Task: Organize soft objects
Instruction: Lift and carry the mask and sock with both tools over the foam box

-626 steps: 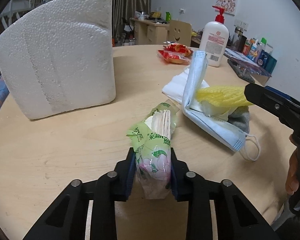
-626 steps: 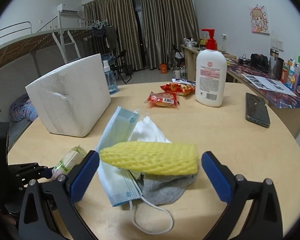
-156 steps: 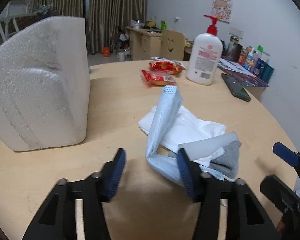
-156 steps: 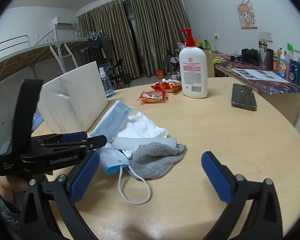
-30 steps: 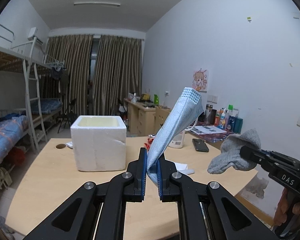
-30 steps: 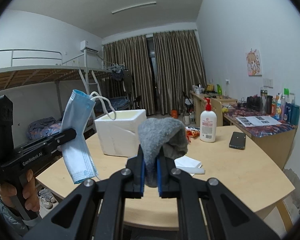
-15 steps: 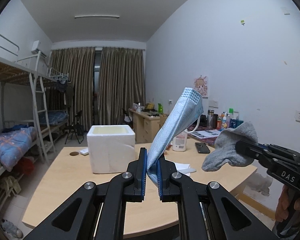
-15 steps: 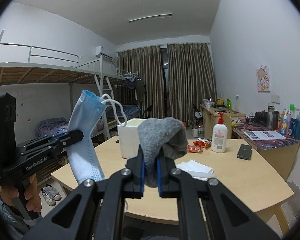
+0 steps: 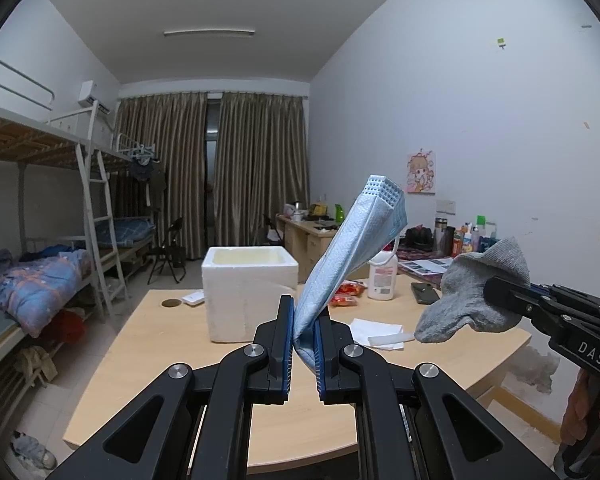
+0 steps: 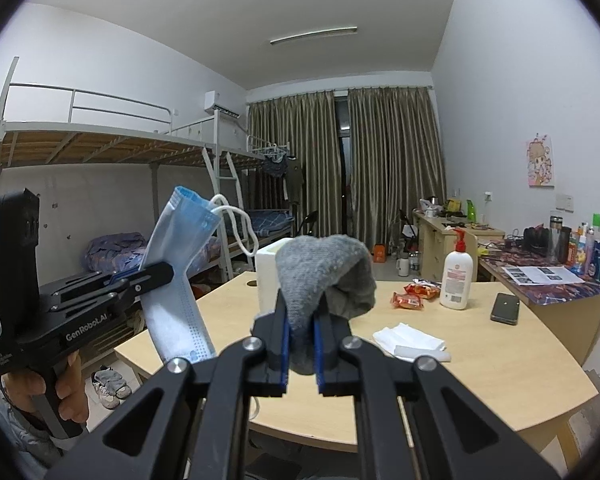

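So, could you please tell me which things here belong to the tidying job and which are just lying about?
Job: blue pleated face mask, grey knitted sock, white foam box, white folded cloth.
Lying about: white pump bottle, red snack packets, black phone.

White-walled room: brown floor-length curtains (image 10: 348, 164) at far end, metal bunk beds (image 10: 112, 140) along one side, ceiling strip light (image 9: 209, 33), wall air conditioner (image 9: 94, 94), cluttered side desk (image 10: 452, 236), tiled floor (image 9: 32, 416).

right gripper (image 10: 300, 354): clamping grey sock (image 10: 326, 276), held above table (image 10: 500, 376)
left gripper (image 10: 168, 270): pinching blue mask (image 10: 176, 280), ear loop dangling
foam box (image 10: 266, 276): sitting behind sock
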`<act>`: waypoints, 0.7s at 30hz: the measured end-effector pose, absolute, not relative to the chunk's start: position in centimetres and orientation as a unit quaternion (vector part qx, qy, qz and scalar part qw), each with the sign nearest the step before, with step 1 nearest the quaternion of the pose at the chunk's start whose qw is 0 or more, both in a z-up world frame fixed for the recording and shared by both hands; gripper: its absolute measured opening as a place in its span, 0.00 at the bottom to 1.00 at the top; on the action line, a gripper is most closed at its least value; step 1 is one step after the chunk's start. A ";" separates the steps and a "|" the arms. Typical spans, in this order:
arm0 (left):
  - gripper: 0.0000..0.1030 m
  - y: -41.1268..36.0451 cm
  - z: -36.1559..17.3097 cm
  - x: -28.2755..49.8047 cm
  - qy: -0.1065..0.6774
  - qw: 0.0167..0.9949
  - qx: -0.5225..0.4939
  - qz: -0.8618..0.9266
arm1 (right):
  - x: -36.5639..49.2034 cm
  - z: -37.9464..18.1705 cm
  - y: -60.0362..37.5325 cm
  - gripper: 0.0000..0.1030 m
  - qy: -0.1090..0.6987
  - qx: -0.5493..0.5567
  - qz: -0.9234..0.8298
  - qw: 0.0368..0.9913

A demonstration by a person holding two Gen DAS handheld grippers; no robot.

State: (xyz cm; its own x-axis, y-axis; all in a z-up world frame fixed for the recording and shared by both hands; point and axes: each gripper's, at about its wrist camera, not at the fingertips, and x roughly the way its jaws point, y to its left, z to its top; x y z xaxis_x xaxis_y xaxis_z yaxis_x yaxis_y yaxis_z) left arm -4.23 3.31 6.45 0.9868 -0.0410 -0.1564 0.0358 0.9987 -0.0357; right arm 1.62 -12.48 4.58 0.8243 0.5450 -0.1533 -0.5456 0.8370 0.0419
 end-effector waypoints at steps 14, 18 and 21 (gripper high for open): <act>0.09 6.3 6.1 -4.6 0.083 0.996 -0.036 0.017 | 2.2 4.8 -8.3 0.12 0.085 -0.030 0.325 0.941; 0.09 7.4 5.8 -4.8 0.082 0.995 -0.043 0.026 | 2.2 5.2 -7.1 0.12 0.085 -0.040 0.331 0.939; 0.09 8.2 5.6 -4.9 0.084 0.995 -0.048 0.035 | 2.2 5.1 -6.4 0.12 0.086 -0.045 0.336 0.937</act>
State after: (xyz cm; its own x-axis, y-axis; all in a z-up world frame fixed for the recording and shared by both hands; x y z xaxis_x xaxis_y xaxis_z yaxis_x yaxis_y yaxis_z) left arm -4.88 8.15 5.58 0.9835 0.0613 -0.1705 -0.0773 0.9930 -0.0888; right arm 2.15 -6.36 5.08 0.7600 0.6212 -0.1913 -0.6365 0.7708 -0.0260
